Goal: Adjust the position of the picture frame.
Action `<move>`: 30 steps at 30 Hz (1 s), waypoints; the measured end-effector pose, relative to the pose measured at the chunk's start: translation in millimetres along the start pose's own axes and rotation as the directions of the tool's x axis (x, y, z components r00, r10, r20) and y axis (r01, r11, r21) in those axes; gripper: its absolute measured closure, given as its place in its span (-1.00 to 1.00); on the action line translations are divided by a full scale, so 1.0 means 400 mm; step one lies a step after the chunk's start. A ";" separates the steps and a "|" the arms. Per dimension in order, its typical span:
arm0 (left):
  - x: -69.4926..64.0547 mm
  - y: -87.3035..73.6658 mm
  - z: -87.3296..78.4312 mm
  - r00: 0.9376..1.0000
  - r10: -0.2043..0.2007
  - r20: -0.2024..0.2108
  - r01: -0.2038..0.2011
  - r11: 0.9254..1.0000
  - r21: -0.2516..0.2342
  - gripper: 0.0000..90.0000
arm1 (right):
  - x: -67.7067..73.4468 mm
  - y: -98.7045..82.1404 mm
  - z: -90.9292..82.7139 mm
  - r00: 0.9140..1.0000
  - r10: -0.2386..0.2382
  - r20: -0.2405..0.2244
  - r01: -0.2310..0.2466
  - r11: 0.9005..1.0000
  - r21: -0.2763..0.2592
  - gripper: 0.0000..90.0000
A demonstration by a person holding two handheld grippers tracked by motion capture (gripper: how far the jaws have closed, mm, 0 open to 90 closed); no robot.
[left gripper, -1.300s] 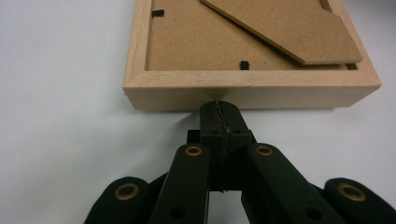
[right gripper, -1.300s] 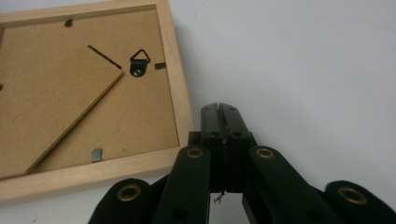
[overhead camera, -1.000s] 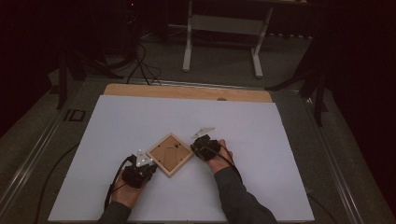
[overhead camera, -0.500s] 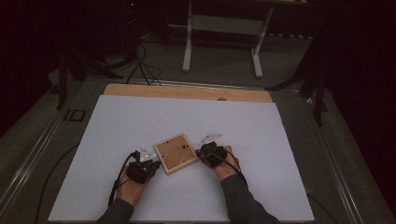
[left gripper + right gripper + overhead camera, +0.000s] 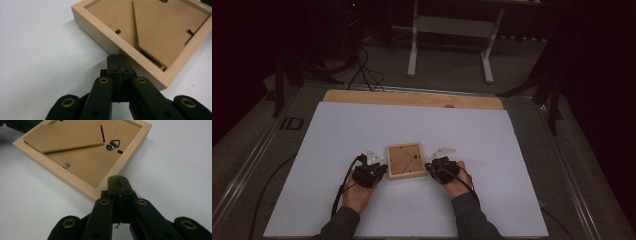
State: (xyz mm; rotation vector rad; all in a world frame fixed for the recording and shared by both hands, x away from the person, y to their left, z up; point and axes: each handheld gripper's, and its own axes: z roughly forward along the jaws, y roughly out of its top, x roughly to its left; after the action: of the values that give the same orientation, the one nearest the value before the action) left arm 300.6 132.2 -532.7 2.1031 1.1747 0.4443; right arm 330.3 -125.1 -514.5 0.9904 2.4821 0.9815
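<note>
A small wooden picture frame [image 5: 405, 161] lies face down on the white table sheet [image 5: 492, 145], its brown backing board up. In the left gripper view the frame [image 5: 150, 32] shows its fold-out stand, and my left gripper [image 5: 117, 57] is shut, its tips against the frame's side rail. My right gripper [image 5: 118, 179] is shut too, its tips touching the frame [image 5: 82, 152] near a corner; a metal hanger ring [image 5: 112, 145] sits on the backing. From above, the left gripper [image 5: 381, 172] and the right gripper [image 5: 430, 169] flank the frame.
The white sheet covers a wooden tabletop [image 5: 412, 98] whose far edge shows. Beyond it stand a pale metal stand [image 5: 451, 40] and cables [image 5: 362, 65] on the dark floor. A cable [image 5: 343, 185] trails from the left gripper.
Both hands have shifted and the frame has turned from a diamond stance to nearly square with the table edges. Both grippers stayed shut.
</note>
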 end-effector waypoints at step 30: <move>-0.025 -0.003 0.004 1.000 0.011 -0.004 -0.011 1.000 0.007 1.00 | 0.014 -0.039 -0.024 1.000 0.011 0.003 -0.011 0.999 -0.039 1.00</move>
State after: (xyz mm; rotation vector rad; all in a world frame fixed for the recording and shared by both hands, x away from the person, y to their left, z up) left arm 295.4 123.5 -534.4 2.1167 1.1690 0.4505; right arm 313.9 -134.1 -518.6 0.9941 2.4474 1.0274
